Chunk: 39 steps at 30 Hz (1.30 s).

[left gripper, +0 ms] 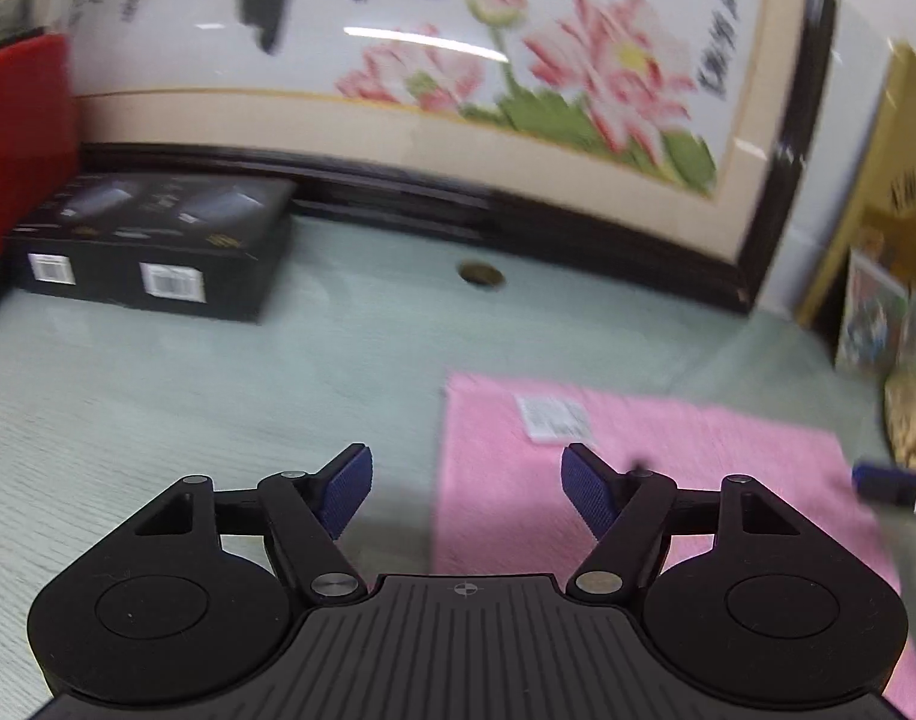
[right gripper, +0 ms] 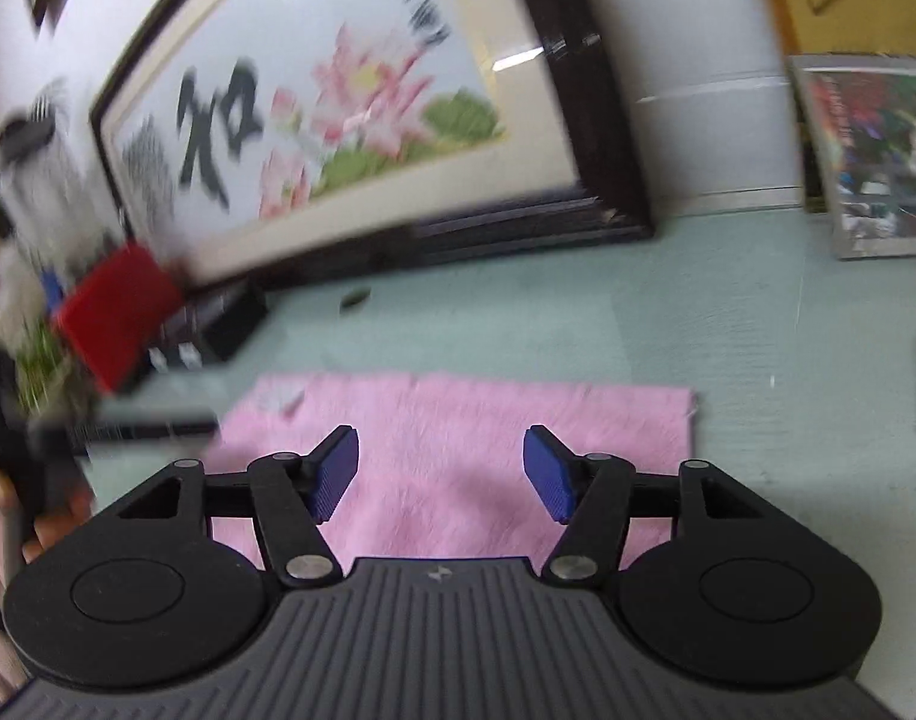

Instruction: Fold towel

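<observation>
Lying flat on the pale green bench (right gripper: 667,312), a pink towel (right gripper: 458,450) is sitting beneath the left hand-held gripper (left gripper: 466,489) and right hand-held gripper (right gripper: 441,471), both released, grasping nothing.

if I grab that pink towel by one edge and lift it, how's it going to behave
The pink towel looks soft and fluffy, so it would probably droop and hang from the pinch rather than hold its shape. It lies flat and thin on the table, so it is likely light. Its plush pile should give the open right tool decent grip.
</observation>
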Each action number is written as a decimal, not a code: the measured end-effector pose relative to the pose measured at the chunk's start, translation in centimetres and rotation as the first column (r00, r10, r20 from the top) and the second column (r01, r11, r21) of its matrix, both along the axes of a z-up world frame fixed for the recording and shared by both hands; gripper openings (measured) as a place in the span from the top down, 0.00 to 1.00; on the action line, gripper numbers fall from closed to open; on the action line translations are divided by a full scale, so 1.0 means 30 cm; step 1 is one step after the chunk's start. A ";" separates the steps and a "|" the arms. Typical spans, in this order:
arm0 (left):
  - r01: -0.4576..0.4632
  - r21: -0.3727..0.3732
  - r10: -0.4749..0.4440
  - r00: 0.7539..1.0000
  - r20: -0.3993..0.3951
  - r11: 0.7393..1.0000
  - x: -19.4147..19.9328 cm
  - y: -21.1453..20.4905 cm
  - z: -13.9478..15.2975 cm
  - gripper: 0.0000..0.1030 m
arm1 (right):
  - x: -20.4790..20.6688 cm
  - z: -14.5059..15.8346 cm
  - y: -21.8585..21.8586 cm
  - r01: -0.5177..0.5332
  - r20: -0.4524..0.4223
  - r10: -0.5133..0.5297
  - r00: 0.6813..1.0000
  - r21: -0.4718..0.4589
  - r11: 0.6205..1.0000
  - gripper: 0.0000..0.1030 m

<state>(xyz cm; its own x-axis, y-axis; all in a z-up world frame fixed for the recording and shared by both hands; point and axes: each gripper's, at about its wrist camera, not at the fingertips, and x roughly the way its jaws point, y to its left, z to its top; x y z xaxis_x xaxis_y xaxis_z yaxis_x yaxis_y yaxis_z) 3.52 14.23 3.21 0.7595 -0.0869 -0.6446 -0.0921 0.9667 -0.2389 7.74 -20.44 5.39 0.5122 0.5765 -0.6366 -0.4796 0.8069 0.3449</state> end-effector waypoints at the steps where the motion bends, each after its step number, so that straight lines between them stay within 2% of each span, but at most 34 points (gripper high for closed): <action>1: -0.021 -0.018 0.021 1.000 0.019 1.000 -0.014 0.032 0.011 0.27 | -0.015 0.004 0.030 -0.011 0.008 0.011 1.000 -0.048 0.999 0.38; 2: -0.027 -0.027 0.027 0.999 0.026 0.999 -0.021 0.048 0.016 0.26 | -0.034 0.005 0.072 -0.009 0.025 0.013 1.000 -0.129 0.992 0.38; 6: -0.024 -0.016 0.024 0.999 0.022 1.000 -0.025 0.066 0.016 0.23 | -0.071 -0.034 0.182 -0.020 0.033 0.032 0.999 -0.319 0.948 0.37; 8: -0.007 -0.003 0.007 1.000 0.013 1.000 -0.022 0.061 0.014 0.23 | -0.070 -0.059 0.240 0.002 0.075 0.029 0.997 -0.379 0.925 0.28; 10: 0.013 0.008 -0.013 1.000 0.009 1.000 -0.015 0.050 0.011 0.23 | -0.047 -0.071 0.249 0.028 0.084 0.005 0.996 -0.387 0.922 0.19; 12: 0.023 0.022 -0.023 1.000 0.008 0.999 -0.017 0.040 0.007 0.22 | -0.006 -0.084 0.242 0.037 0.060 -0.017 0.998 -0.345 0.938 0.14; 16: 0.054 0.026 -0.055 0.997 0.062 0.998 -0.056 0.034 0.016 0.21 | -0.009 -0.070 0.195 0.040 0.062 -0.024 0.998 -0.256 0.966 0.18; 19: 0.113 0.011 -0.114 0.986 0.124 0.993 -0.132 0.043 0.020 0.20 | -0.124 0.015 0.105 0.048 0.123 -0.031 0.992 -0.140 0.989 0.18; 23: 0.198 -0.018 -0.190 0.960 0.207 0.980 -0.296 0.071 0.023 0.19 | -0.356 0.096 -0.081 0.060 0.222 -0.044 0.974 -0.067 0.996 0.18; 26: 0.258 -0.021 -0.245 0.938 0.245 0.966 -0.436 0.069 0.018 0.09 | -0.530 0.102 -0.202 0.070 0.265 -0.058 0.962 -0.035 0.997 0.18; 30: 0.275 0.096 -0.291 0.918 0.271 0.957 -0.660 0.010 -0.010 0.08 | -0.712 0.056 -0.312 0.108 0.291 -0.102 0.951 -0.006 0.994 0.18; 33: 0.275 0.156 -0.309 0.909 0.279 0.949 -0.771 -0.026 -0.030 0.08 | -0.818 0.006 -0.366 0.139 0.302 -0.141 0.943 0.029 0.990 0.18; 36: 0.269 0.172 -0.309 0.907 0.286 0.948 -0.831 -0.044 -0.042 0.08 | -0.890 -0.049 -0.380 0.128 0.297 -0.142 0.944 0.068 0.990 0.18; 39: 0.281 0.142 -0.310 0.911 0.271 0.949 -0.865 -0.061 -0.059 0.07 | -0.922 -0.078 -0.341 0.131 0.316 -0.135 0.939 0.033 0.991 0.18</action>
<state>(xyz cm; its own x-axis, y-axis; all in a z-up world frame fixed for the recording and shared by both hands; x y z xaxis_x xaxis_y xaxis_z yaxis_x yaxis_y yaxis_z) -22.42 12.40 1.44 0.8619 -0.2835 -0.4205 0.2593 0.9589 -0.1150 -19.92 -30.66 3.05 0.7589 0.4954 -0.4227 -0.4540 0.8678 0.2018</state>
